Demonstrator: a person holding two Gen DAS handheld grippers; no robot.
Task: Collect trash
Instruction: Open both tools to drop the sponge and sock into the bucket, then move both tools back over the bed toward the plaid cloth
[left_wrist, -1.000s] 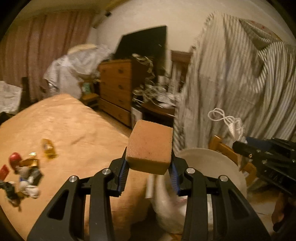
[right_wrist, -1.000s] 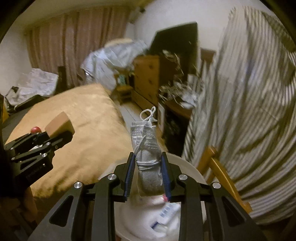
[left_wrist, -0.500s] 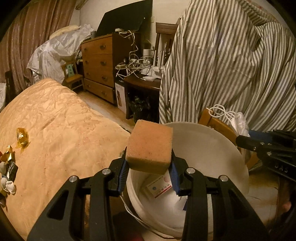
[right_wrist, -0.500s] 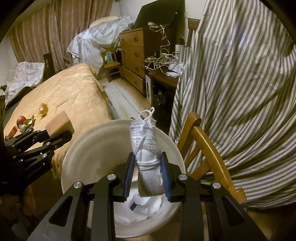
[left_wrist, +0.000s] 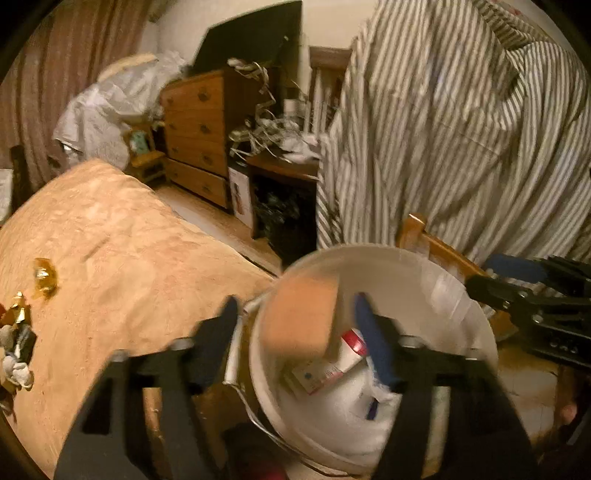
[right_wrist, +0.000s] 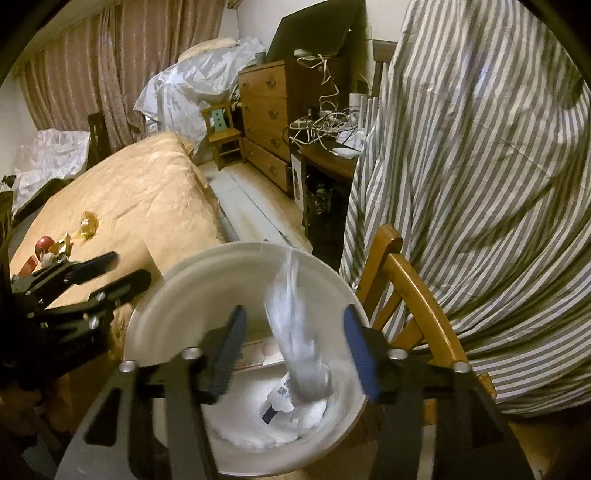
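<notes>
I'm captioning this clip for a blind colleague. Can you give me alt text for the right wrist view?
The right gripper is open above a white bucket, and a blurred white face mask is dropping between its fingers into the trash inside. The left gripper is open at the left, over a tan bed; a wooden chair and striped sheet stand at the right.

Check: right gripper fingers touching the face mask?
Apart. The right wrist view shows the right gripper wide open, with white bucket wall visible between each side of the blurred face mask and the fingers.
</notes>
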